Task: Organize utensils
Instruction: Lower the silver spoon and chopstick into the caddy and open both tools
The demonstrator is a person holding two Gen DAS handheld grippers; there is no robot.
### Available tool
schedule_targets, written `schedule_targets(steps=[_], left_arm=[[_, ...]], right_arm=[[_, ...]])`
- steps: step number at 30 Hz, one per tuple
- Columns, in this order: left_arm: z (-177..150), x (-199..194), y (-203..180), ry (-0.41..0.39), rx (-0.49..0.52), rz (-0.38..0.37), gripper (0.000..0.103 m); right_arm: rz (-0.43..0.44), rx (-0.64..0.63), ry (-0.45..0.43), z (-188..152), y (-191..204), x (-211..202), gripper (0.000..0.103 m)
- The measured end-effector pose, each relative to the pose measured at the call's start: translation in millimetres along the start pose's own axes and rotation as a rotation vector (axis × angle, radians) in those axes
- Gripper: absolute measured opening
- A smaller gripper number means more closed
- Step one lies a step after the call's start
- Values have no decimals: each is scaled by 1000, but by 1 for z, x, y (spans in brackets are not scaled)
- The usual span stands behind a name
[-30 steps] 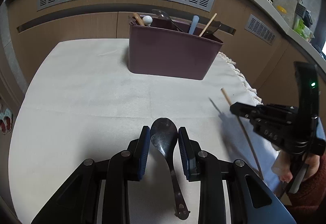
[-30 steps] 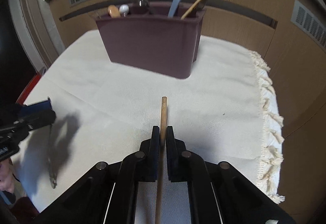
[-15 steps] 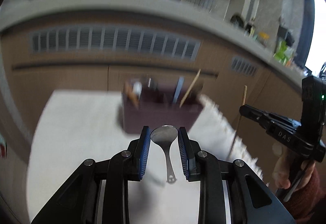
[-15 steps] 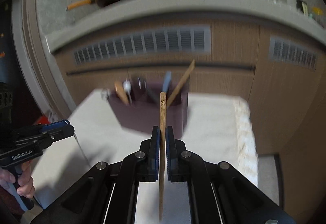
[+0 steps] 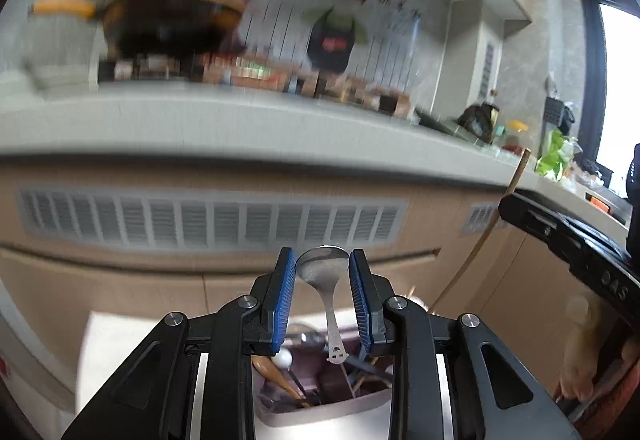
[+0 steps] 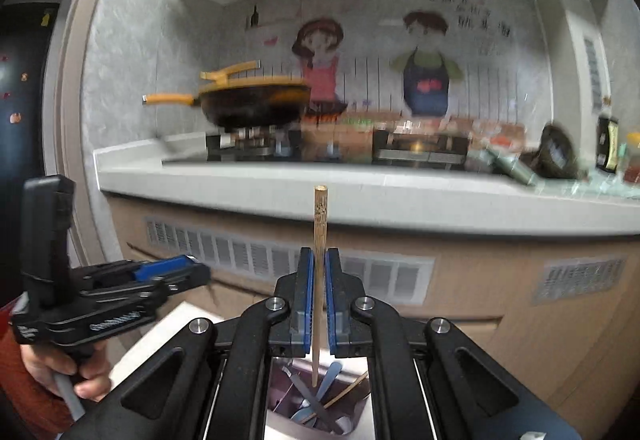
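My left gripper (image 5: 322, 264) is shut on a metal spoon (image 5: 325, 280) by its bowl; the handle hangs down over the maroon utensil holder (image 5: 320, 396), which holds several utensils. My right gripper (image 6: 317, 264) is shut on a wooden chopstick (image 6: 319, 232), held upright with its lower tip just above the holder (image 6: 320, 412). The right gripper and its chopstick (image 5: 516, 176) show at the right of the left wrist view. The left gripper (image 6: 176, 270) shows at the left of the right wrist view.
A white cloth-covered table (image 5: 120, 360) lies under the holder. Behind it runs a wooden counter front with vent grilles (image 5: 208, 216), a grey countertop (image 6: 280, 180), and a black pan with yellow handle (image 6: 248, 100) on a stove.
Both grippers have lifted their utensils off the table and moved over the holder, tilting up so spoon and chopstick hang vertically above it.
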State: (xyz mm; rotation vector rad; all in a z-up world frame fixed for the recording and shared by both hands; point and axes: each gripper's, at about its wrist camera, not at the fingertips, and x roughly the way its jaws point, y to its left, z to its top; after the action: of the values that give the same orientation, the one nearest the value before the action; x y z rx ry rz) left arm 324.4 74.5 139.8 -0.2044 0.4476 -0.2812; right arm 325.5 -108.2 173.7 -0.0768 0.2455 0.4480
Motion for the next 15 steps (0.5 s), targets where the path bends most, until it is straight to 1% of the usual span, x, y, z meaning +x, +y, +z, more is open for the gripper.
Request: schedule_targets(steps=[2,4,5,6,7,8,10,12,15], left_arm=[[-16,23,6,59,-30,-23,28],[-41,52,15,167,-65,-41,30],[-50,58,16,197,-75,-39,30],[-64,65,20,231,-86,-17,30],[-73,65,21,242,-93,-1,30],[-81,60,23,237,-106,13,30],[-87,45,21,198,-126,35,30],[-93,23,17,164,-128,71,30],[-107,-15,3,119,-78,179,30]], right_arm=[[5,16,69,-23,-1,24,5],[15,45,133,-44,-5,40,5],[28,62,195,-59,-7,54,5],[38,74,246,-70,-10,64,5],[47,91,300,-84,-12,74,6],[57,111,352,-100,-16,81,6],[57,123,402,-119,-18,82,7],[60,126,414,-132,-17,75,8],[59,139,402,-152,-13,46,8]])
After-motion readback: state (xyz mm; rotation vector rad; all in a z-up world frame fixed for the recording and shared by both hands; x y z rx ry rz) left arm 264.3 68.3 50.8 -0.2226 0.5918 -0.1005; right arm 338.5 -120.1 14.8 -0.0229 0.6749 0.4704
